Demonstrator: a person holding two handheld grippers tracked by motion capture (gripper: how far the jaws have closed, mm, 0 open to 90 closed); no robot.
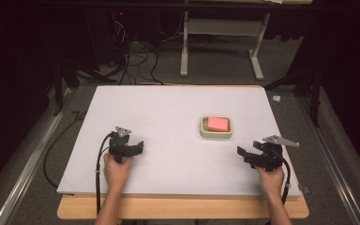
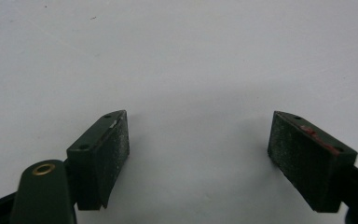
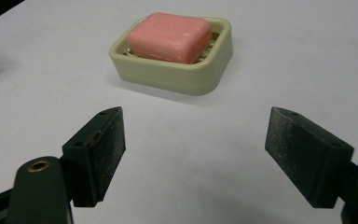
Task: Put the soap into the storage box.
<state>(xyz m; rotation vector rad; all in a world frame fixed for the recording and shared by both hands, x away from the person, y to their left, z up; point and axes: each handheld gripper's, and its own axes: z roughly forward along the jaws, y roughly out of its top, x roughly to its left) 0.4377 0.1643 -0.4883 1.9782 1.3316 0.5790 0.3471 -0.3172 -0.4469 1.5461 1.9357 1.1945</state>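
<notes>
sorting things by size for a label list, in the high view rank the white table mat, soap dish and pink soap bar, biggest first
1. white table mat
2. soap dish
3. pink soap bar, lying inside the dish

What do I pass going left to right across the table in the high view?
Left gripper → soap in its dish → right gripper.

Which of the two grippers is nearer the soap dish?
The right gripper: the soap dish sits just ahead of its open jaws, while the left gripper is farther off across the table.
</notes>
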